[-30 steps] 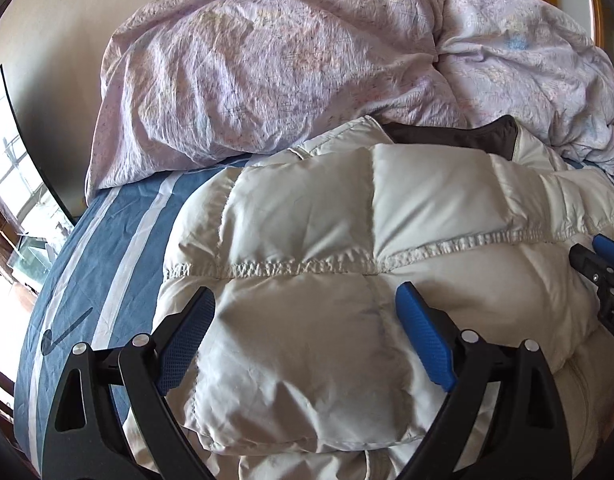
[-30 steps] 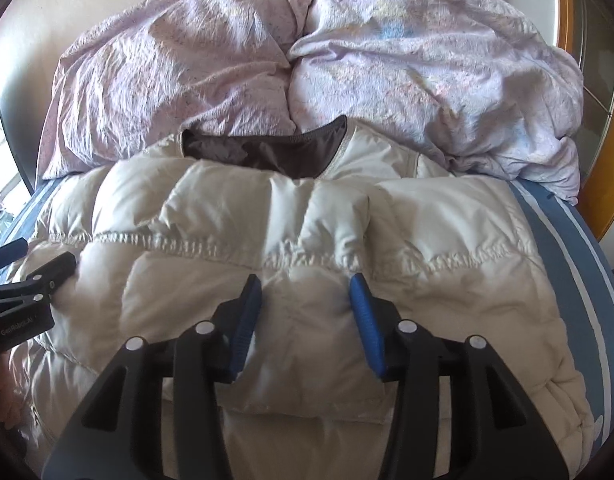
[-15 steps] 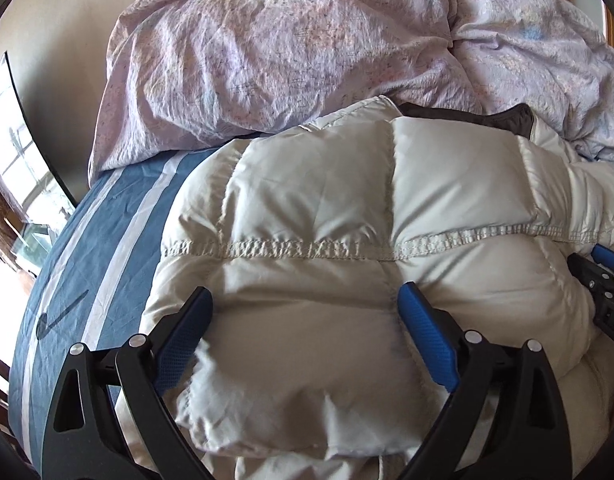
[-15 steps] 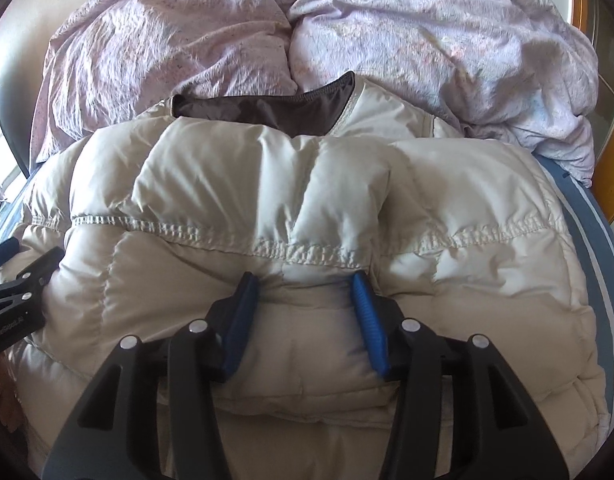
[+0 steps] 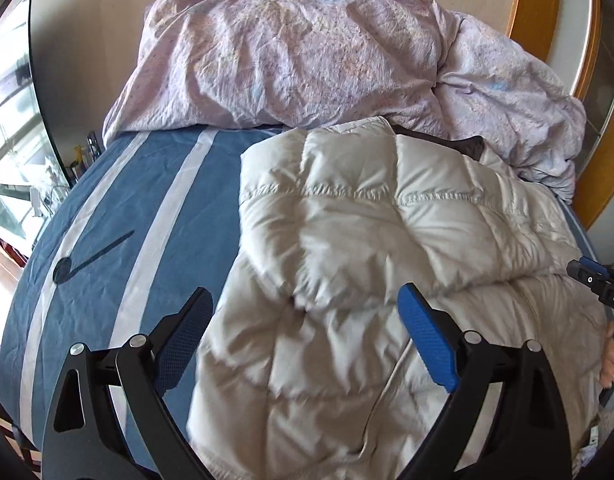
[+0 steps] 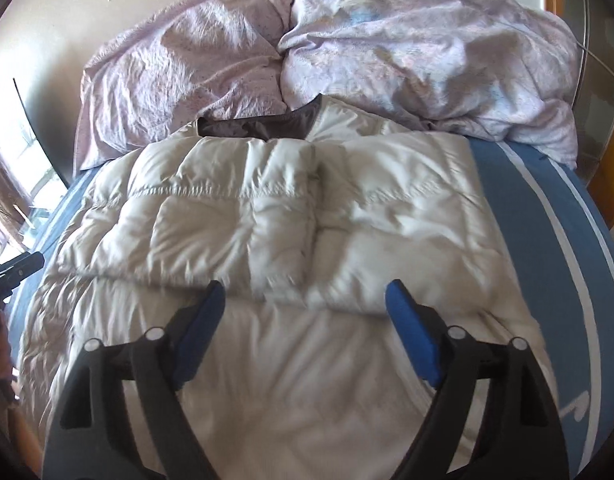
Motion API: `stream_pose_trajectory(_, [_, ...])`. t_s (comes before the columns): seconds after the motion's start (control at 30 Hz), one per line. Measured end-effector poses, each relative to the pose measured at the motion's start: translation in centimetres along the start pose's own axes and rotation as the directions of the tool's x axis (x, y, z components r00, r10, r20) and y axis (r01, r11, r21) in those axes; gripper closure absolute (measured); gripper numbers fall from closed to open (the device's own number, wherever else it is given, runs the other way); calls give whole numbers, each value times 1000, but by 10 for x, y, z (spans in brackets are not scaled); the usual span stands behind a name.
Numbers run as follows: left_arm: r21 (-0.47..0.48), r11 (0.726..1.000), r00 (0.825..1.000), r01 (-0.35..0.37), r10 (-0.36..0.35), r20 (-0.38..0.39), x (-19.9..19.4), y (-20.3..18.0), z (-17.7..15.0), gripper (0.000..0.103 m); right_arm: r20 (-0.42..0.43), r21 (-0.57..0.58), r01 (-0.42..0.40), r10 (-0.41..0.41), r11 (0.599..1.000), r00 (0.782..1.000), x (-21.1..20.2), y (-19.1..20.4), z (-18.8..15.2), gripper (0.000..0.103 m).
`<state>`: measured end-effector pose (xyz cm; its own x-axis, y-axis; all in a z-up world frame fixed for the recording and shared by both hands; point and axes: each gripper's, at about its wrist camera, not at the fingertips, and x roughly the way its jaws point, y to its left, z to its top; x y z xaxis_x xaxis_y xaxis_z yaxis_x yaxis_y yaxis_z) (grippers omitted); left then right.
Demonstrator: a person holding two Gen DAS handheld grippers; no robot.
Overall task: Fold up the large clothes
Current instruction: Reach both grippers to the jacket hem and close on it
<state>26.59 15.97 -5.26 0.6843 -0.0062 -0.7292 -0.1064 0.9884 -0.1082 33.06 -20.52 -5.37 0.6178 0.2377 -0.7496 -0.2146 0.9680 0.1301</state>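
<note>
Jacket (image 6: 267, 216), a pale quilted puffer, lies spread on the bed (image 6: 547, 208) and fills the middle of both views, its dark collar lining at the far edge against the duvet (image 6: 387, 48). Its lower part is folded up over the body, the folded edge running across the centre of the right wrist view. The right gripper (image 6: 305, 316) sits low in that frame, angled down over the fold; its jaws are opening, blue pads (image 6: 411, 336) wide apart on either side of the fabric with nothing pinched between them. The left gripper (image 5: 303, 336) is at the bottom of its own frame, also tilted down, jaws spread wide over the jacket's left edge, the left pad above the blue striped sheet (image 5: 119, 208) and the right pad above the quilting; it grips nothing. At the right edge of the left view, fingers (image 5: 609, 364) curl around the other tool's handle. No containers show.
</note>
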Motion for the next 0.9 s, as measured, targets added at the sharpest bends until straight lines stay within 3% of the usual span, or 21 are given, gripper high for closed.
stream_pose_trajectory(0.13, [-13,999,999,46,-46,-22,-18,22,-16,8,-28,62,-47,49,997,998,-24,-35,-18,18])
stream_pose_trajectory(0.27, [-2,999,998,51,-51,-23,-36,41,-34,8,-43,120,-27,33,992,999,-45,-73,-39,18])
stream_pose_trajectory(0.43, [-32,991,991,130,-131,-31,-53,66,-55,8,-76,198,-1,16,980,997,-68,-124,-67,18])
stream_pose_trajectory(0.6, [-63,983,983,170,-174,-59,-57,80,-75,8,-119,286,-15,51,958,992,-81,-163,-96,18])
stream_pose_trajectory(0.73, [-150,960,964,234,-250,-93,-51,93,-89,9,-141,359,-68,126,931,982,-86,-186,-116,18])
stream_pose_trajectory(0.9, [-186,936,937,299,-325,-128,-44,91,-102,15,-161,424,-139,226,895,961,-86,-197,-138,27])
